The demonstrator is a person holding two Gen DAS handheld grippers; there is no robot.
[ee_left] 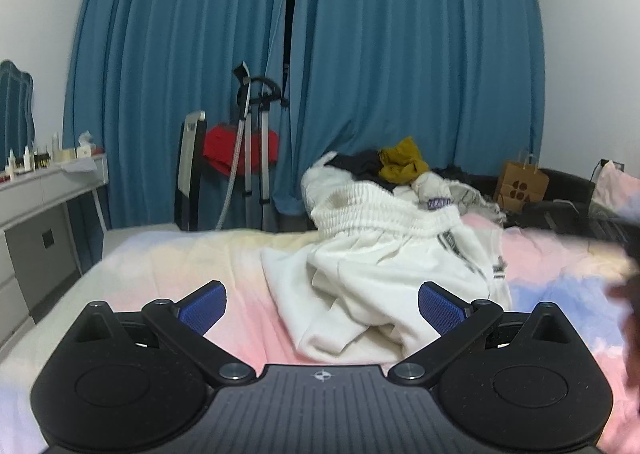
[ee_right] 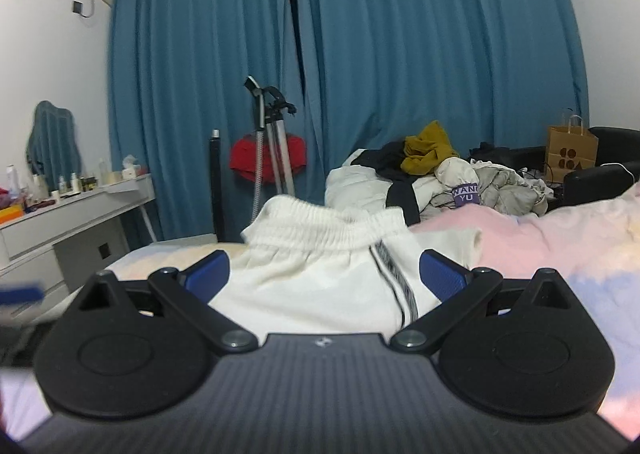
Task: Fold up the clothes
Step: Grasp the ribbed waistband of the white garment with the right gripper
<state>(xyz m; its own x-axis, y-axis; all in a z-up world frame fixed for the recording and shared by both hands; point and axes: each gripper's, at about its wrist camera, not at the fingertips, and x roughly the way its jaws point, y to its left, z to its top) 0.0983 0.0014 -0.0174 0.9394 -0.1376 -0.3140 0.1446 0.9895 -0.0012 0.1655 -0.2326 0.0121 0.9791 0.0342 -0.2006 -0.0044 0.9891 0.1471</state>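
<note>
The left tongs (ee_left: 322,308) are spread wide with nothing between the blue pads (ee_left: 202,308), hovering low over the pastel pink, cream and blue bedspread (ee_left: 160,266). The right tongs (ee_right: 324,276) are just as wide apart and grip nothing, though the white sweatpants (ee_right: 320,266) fill the gap between their pads (ee_right: 442,274); whether cloth touches a pad cannot be told. The sweatpants are thick, cream-white fabric with a gathered elastic waistband (ee_right: 324,223) and a dark striped band (ee_right: 394,282) running down one side seam. In the left wrist view the white sweatpants (ee_left: 384,266) lie crumpled rather than flat, waistband (ee_left: 372,213) toward the blue curtains (ee_left: 400,53) and the bunched legs spilling back toward the tongs, so the long axis runs roughly from the tongs to the curtains. Left of the sweatpants the bedspread is bare out to the bed's edge; right of them more bare bedspread stretches away, with a blurred dark shape at the frame's edge. Beyond the sweatpants, toward the curtains, sits a pile of clothes (ee_right: 460,177) with a mustard garment (ee_right: 426,149) on top and a purple label among grey and white pieces. A brown paper bag (ee_right: 570,151) stands right of that pile. Left of the sweatpants, past the bed's edge, are a garment steamer (ee_left: 252,133) with something red behind it and a white dressing tabletop (ee_left: 52,177) carrying small bottles.
</note>
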